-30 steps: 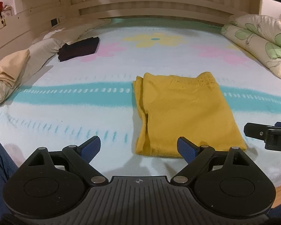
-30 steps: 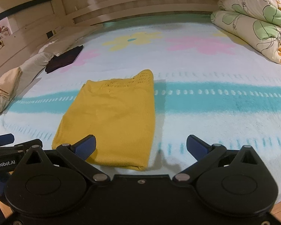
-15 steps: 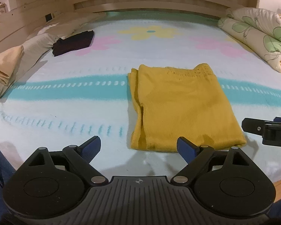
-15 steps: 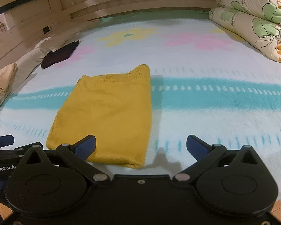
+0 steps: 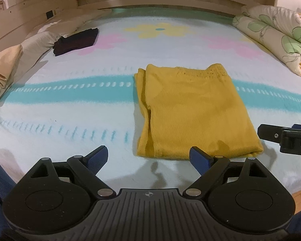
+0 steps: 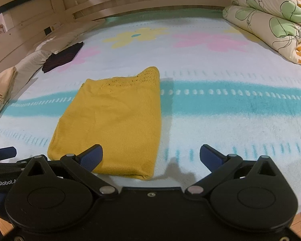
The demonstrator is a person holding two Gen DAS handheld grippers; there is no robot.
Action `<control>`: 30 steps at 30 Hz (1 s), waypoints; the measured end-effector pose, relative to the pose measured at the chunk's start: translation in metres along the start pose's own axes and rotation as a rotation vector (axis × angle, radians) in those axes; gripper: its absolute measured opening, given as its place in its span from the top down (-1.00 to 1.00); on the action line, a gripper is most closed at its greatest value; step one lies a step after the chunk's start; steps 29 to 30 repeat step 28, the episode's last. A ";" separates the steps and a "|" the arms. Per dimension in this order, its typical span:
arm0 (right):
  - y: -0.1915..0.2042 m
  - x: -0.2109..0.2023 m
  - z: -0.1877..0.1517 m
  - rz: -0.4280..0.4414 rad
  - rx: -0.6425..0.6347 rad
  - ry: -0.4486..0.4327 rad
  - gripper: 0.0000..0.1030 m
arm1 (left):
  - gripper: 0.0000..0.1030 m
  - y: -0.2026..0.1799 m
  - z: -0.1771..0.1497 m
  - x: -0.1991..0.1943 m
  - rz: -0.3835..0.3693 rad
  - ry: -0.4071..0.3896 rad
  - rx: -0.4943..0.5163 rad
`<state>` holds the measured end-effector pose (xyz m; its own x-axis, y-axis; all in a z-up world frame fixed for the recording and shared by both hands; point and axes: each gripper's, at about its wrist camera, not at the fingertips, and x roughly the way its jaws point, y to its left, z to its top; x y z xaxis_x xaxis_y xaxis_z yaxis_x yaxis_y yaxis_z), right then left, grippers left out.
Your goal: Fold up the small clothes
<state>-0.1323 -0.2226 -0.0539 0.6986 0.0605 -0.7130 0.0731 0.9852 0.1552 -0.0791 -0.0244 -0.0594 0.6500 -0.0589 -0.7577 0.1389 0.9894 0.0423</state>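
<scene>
Through my left wrist camera, my own black housing fills the lower part of the frame and hides the near edge of the bed [image 5: 70, 120], while my right gripper [image 5: 285, 138] shows only as a black bar with a blue tip cut off at the right border, lettering half readable, so this view does not tell me how its jaws stand. My left gripper [image 5: 150, 158] has its jaws spread wide, holding nothing, just short of the yellow garment [image 5: 194, 110]. That garment lies folded flat across the teal stripe of the bedspread, its long axis running away from me, openwork hem at the far end, layered edges stacked along its left side. A dark folded cloth [image 5: 76, 41] sits far off to the left beside a beige pillow [image 5: 4, 68], which the frame cuts; a flowered quilt [image 5: 275, 36] is rolled at the right. Through my right wrist camera, my right gripper [image 6: 150, 156] also stands spread and empty, its left fingertip [image 6: 91, 157] overlapping the yellow garment's [image 6: 114, 120] near edge, though I cannot tell whether it touches. The garment's near left corner is hidden behind my housing, and my left gripper [image 6: 2, 153] is cut off at the left border.
</scene>
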 end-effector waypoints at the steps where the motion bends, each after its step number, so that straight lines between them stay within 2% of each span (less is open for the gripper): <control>1: 0.000 0.000 0.000 -0.001 0.001 0.001 -0.99 | -0.72 0.000 0.000 0.000 -0.001 0.002 0.000; 30: 0.001 0.005 -0.001 0.000 -0.001 0.013 -0.99 | -0.72 -0.001 -0.002 0.005 -0.011 0.014 -0.008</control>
